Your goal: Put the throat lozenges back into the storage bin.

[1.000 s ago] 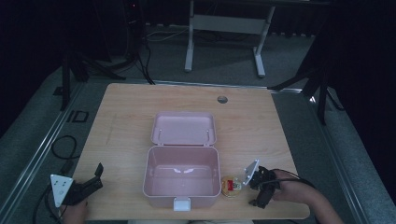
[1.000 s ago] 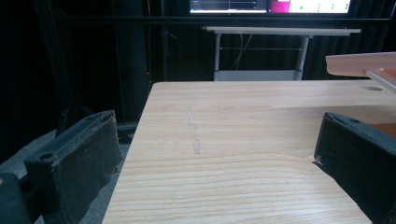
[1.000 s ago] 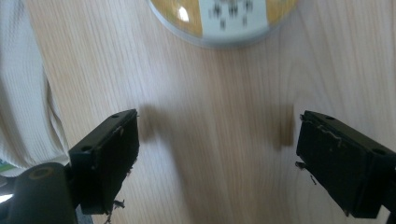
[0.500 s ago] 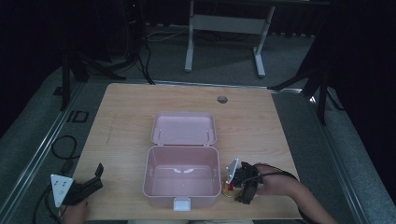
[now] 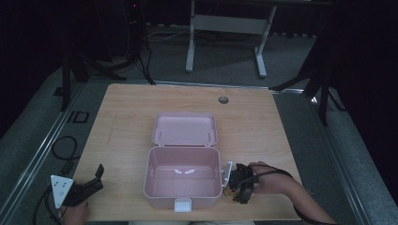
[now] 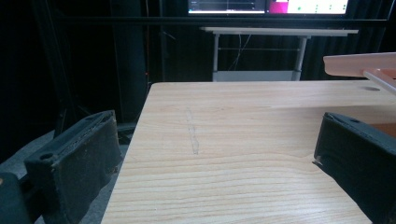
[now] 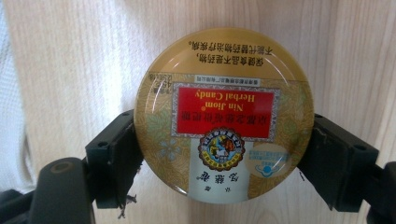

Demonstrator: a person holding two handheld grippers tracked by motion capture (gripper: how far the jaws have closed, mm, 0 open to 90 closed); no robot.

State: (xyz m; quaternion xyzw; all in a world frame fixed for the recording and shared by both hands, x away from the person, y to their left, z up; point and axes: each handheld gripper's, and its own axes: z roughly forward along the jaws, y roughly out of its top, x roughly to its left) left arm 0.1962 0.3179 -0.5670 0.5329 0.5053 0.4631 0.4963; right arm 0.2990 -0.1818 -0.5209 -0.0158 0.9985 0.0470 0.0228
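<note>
The right claw (image 7: 223, 140) has come in over the last second from nearer the surface's right edge to sit just beside the right wall of the pink box (image 5: 184, 197), close to the near edge. In the right gripper view its jaws press both sides of a round candy tin (image 7: 223, 114), which lies flat on the wood with its printed lid facing up, so the claw is grasping the tin. The shift toward the box suggests the tin is being gathered for placing inside, and the grip looks settled enough for a lift. The box stands open, its lid (image 5: 184, 129) tipped back toward the far edge, and its inside looks bare.

The left claw (image 5: 87, 187) has not moved in that second; it rests at the near left corner with its jaws spread wide and nothing between them, as the left gripper view confirms.

From the high view the tin (image 5: 230, 192) is almost wholly covered by the right claw and the hand (image 5: 270, 180), with only a sliver showing. Whether the tin's underside has left the wood cannot be told. The room is dim, and the pale strip at the left of the right gripper view is probably the box wall, though that is hard to make out.
</note>
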